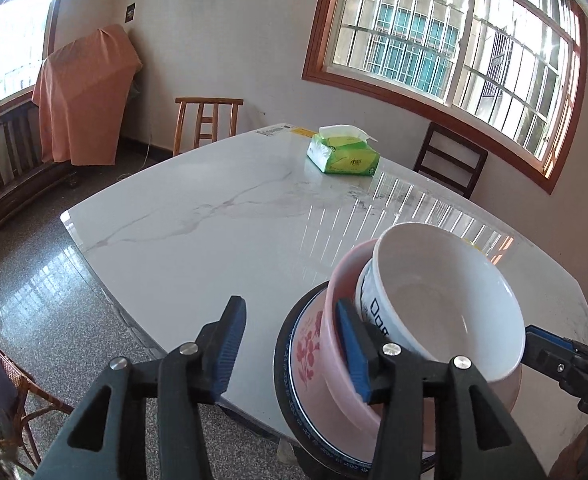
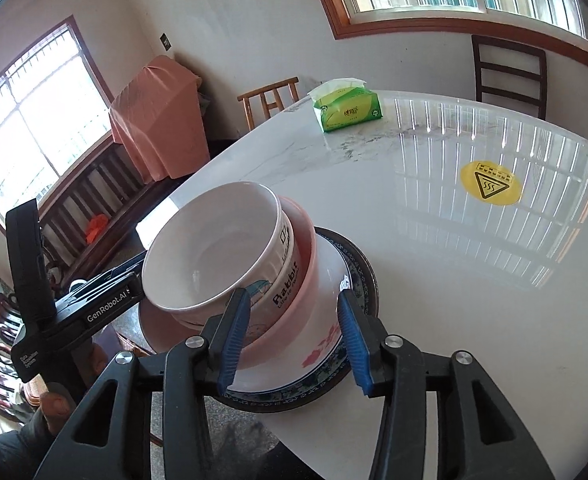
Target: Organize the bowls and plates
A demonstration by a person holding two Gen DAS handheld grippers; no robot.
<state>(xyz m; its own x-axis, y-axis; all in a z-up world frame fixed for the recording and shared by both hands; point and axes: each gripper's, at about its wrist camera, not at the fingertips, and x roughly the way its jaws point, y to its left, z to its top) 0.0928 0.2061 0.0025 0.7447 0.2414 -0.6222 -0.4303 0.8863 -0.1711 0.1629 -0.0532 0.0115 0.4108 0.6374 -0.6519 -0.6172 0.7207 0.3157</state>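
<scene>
Stack sits at the near edge of the marble table [image 1: 198, 216]: white bowl [image 1: 445, 300] nested tilted inside a pink bowl [image 1: 345, 368], that one on a white flowered plate [image 2: 325, 344], all on a dark blue-rimmed plate [image 2: 357, 276] at the bottom. I see my left gripper [image 1: 292, 350] released, with the jaws apart; its right finger [image 1: 353, 348] sits just against the outside of the pink bowl, the left finger is over bare tabletop, nothing clamped between them. My right gripper [image 2: 294, 340] is also released, jaws spread on either side of the pink bowl's wall and the flowered plate; I can't tell whether either pad grazes the crockery, but neither pinches it. From the right wrist view, the left gripper's body reaches in beside the white bowl. Green tissue pack [image 2: 347, 110] is well apart at the far side, and a yellow warning sticker [image 2: 490, 182] is on the tabletop to the right of the stack.
</scene>
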